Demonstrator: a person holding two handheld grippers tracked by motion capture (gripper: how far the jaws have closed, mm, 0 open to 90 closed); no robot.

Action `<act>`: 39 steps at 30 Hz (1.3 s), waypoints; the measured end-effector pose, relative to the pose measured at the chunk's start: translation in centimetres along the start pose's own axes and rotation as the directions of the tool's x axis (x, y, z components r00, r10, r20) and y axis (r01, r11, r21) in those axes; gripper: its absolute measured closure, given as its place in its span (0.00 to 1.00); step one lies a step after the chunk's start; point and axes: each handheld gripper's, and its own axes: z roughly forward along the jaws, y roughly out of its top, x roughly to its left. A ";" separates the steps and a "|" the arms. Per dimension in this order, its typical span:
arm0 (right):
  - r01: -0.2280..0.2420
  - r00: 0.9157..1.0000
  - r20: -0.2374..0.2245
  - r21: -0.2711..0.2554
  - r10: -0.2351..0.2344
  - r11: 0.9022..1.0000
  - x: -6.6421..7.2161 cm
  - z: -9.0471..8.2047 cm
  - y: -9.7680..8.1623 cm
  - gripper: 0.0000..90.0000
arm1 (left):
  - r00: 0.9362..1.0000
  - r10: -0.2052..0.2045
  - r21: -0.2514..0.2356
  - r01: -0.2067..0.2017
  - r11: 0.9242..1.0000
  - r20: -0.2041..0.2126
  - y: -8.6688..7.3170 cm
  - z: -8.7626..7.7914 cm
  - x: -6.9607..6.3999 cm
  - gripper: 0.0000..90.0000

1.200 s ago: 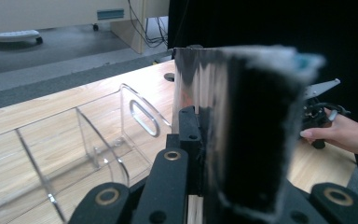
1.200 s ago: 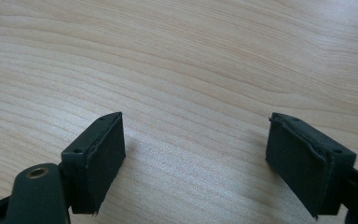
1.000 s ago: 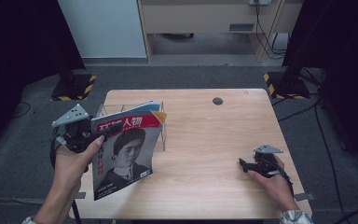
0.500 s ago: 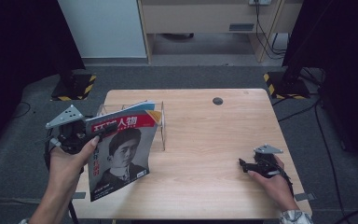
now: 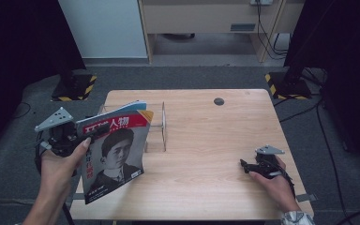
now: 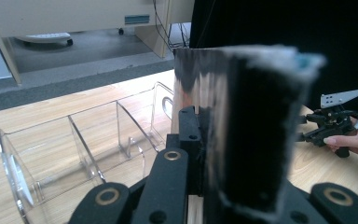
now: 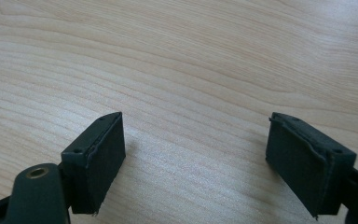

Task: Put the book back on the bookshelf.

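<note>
In the high view, a magazine [image 5: 115, 157] is held off the wooden table [image 5: 206, 140] at its left edge, tilted, with its red-topped cover and a portrait facing the camera; it is clamped by the left gripper [image 5: 82, 138], which is held in the person's left hand [image 5: 61, 164]. Just behind the magazine a clear plastic rack [image 5: 157, 126] stands on the table. At the right, the right gripper [image 5: 246, 165] is rested low on the tabletop in the right hand [image 5: 274, 183], well apart from the magazine. In the left gripper view, the magazine's edge [image 6: 251, 130] is seen pinched between the black jaws — the rack [image 6: 84, 140] lies beyond to the left, its dividers upright, and the other gripper [image 6: 331, 123] is seen farther off. In the right gripper view, the two jaws are spread wide over bare wood [image 7: 191, 70] — nothing is held between them.
</note>
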 end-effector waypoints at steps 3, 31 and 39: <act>0.000 1.000 -0.002 0.002 0.000 1.000 0.0 0.0 0.0 0.22 | 1.000 -0.004 0.004 0.004 1.000 -0.012 0.0 -0.2 0.2 0.96; 0.000 1.000 -0.001 0.001 0.000 1.000 0.0 0.0 0.0 0.22 | 0.996 -0.019 -0.013 0.018 1.000 -0.087 -0.5 -2.9 1.4 0.96; -0.002 1.000 0.000 0.002 0.002 1.000 0.0 0.0 0.0 0.22 | 0.991 -0.027 -0.020 0.025 1.000 -0.128 -0.8 -3.1 2.1 0.96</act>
